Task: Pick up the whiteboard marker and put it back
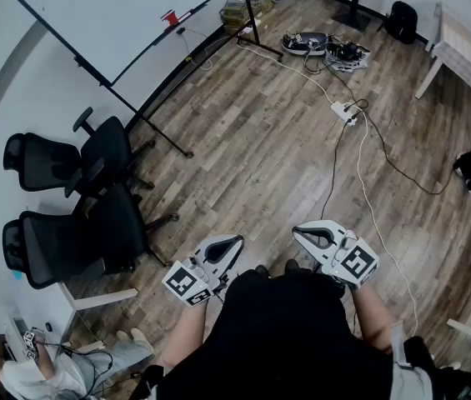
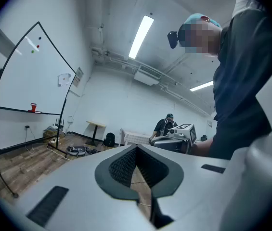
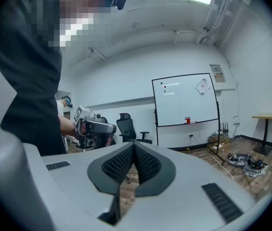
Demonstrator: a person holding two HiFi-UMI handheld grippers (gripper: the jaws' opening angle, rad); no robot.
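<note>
The person stands on a wood floor (image 1: 260, 157) and holds both grippers low, close to the body and side by side.

The left gripper (image 1: 238, 241) points forward. In its own view its fingers (image 2: 126, 165) are pressed together at the tips, and only floor shows through the gap behind them. The right gripper (image 1: 298, 231) is level with it, a little apart. Its fingers (image 3: 148, 165) are likewise closed tip to tip on nothing. Each gripper shows up in the other's view, held out from a dark sleeve.

The whiteboard (image 1: 127, 15) stands on its frame well away from both grippers, by the wall at the floor's far left corner. A small red thing (image 1: 171, 17), perhaps the marker, sits near the middle of the board's ledge. It is too small to tell for sure. The same red spot shows on the ledge in the left gripper view (image 2: 33, 108) and the right gripper view (image 3: 187, 121).

Two black chairs (image 1: 85, 207) stand along the floor's left edge, between the board and the person. A power strip (image 1: 345, 111) with trailing cables lies farther out on the floor, right of the middle.
</note>
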